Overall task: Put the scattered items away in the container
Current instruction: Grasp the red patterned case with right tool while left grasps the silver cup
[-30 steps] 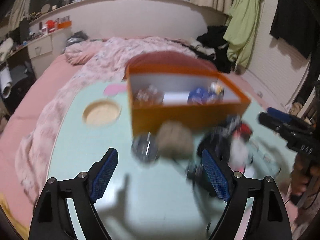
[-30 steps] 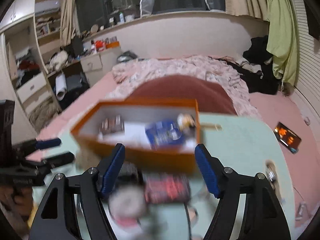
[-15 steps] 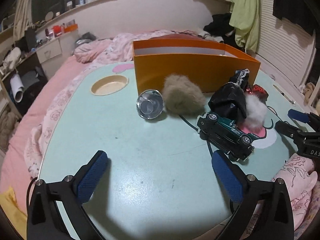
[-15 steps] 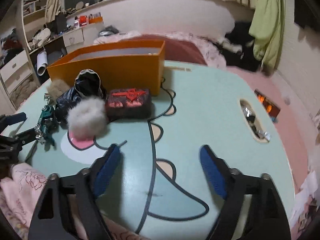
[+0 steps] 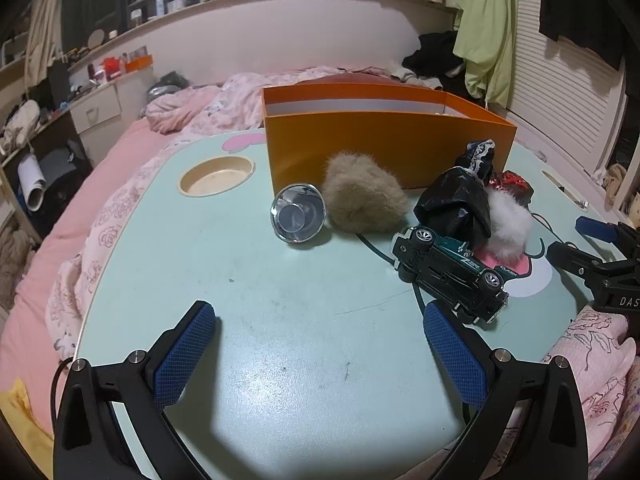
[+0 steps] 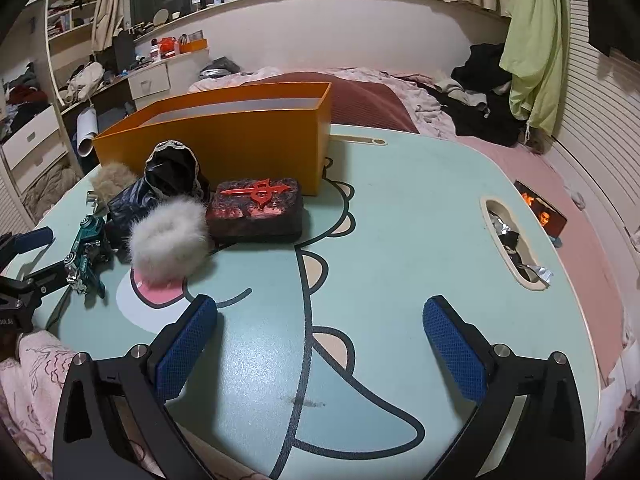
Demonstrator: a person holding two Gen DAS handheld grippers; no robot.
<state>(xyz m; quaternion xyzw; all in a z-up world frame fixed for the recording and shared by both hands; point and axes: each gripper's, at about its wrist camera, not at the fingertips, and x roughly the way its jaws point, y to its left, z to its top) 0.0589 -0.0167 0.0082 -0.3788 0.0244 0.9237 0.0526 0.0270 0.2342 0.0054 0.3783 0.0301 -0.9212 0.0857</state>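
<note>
An orange box (image 5: 384, 148) (image 6: 224, 136) stands at the far side of the mint table (image 5: 280, 320). In front of it lie a shiny metal cup (image 5: 298, 218) on its side, a tan fur ball (image 5: 362, 200), a black bag (image 5: 460, 200) (image 6: 168, 176), a white fluffy puff (image 5: 510, 226) (image 6: 170, 240), a green toy car (image 5: 448, 272) (image 6: 86, 256) and a dark red case (image 6: 256, 210). My left gripper (image 5: 320, 344) is open and empty, low over the near table. My right gripper (image 6: 320, 344) is open and empty, right of the pile.
A round cup recess (image 5: 216, 176) sits at the table's left, a slot with foil scraps (image 6: 516, 248) at its right. A pink bed (image 5: 120, 168) surrounds the table. A phone (image 6: 540, 214) lies on the bed. Pink fabric (image 5: 588, 360) lies at the near edge.
Both grippers have dropped and pulled back from above the box to low over the near table. The box interior is no longer seen. Both stay open.
</note>
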